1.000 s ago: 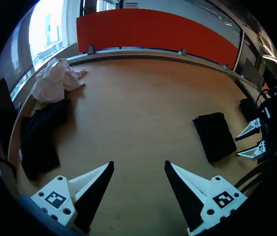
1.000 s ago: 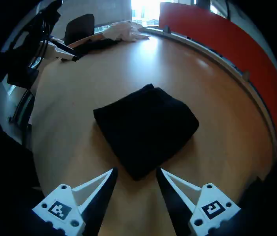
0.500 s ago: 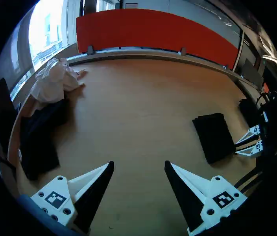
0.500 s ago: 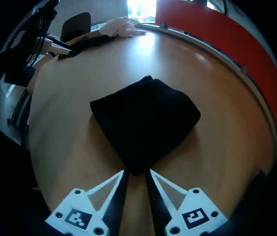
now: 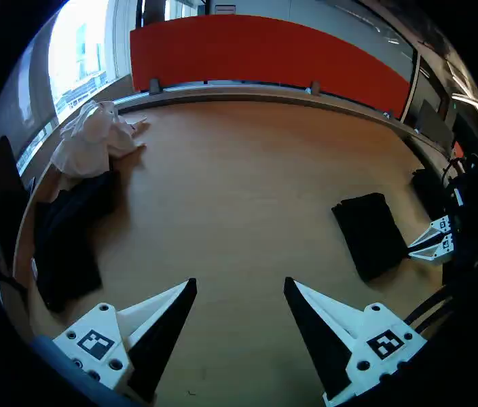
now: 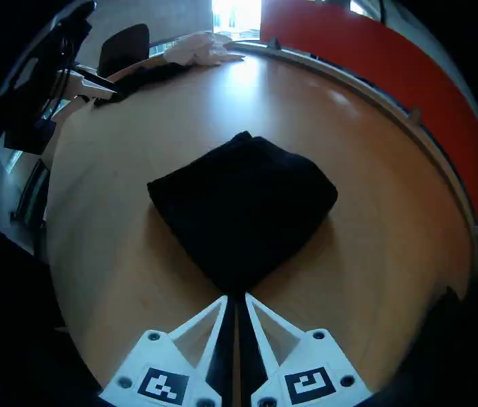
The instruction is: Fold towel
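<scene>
A black towel (image 6: 242, 203) lies folded into a thick rectangle on the wooden table (image 6: 375, 224). My right gripper (image 6: 236, 300) sits at its near corner, the jaws closed together with that corner pinched between the tips. In the left gripper view the same towel (image 5: 369, 234) lies at the right, with the right gripper (image 5: 412, 249) touching its outer edge. My left gripper (image 5: 239, 285) hovers open over bare table, well away from the towel. It also shows far off in the right gripper view, where the left gripper (image 6: 106, 85) is at the upper left.
A crumpled white cloth pile (image 5: 93, 136) lies at the table's far left corner, with dark cloths (image 5: 69, 230) along the left edge. A red partition (image 5: 266, 51) runs along the far edge. A black chair (image 6: 123, 44) stands beyond the table.
My right gripper has moved in to the towel's near corner and closed from open to shut on it. The left gripper has not moved.
</scene>
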`<action>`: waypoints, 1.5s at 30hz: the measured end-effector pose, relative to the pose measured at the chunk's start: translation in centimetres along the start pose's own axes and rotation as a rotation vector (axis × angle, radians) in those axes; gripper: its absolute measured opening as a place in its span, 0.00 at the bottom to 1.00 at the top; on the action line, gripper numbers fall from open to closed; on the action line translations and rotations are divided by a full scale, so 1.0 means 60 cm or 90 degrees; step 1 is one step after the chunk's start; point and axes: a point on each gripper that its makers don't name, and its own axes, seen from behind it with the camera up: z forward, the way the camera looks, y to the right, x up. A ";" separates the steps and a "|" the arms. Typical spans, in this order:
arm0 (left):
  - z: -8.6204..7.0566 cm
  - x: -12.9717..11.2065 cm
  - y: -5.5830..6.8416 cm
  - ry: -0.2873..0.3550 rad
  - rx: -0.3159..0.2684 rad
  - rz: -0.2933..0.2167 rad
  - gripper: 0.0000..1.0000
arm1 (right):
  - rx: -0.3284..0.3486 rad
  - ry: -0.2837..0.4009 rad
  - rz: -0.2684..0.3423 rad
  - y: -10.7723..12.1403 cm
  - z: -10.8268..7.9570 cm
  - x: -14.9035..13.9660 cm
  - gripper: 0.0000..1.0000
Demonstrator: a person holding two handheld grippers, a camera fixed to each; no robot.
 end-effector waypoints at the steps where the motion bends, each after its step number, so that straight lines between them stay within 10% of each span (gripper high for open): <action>1: 0.000 0.000 0.000 0.000 0.000 0.001 0.96 | -0.003 0.003 -0.001 0.002 -0.002 0.004 0.05; 29: -0.004 0.022 0.004 0.017 -0.005 0.009 0.96 | -0.030 0.202 -0.027 0.039 -0.156 0.275 0.05; 45: 0.001 0.044 0.015 0.023 -0.013 0.020 0.95 | -0.068 0.197 -0.012 0.109 -0.203 0.274 0.05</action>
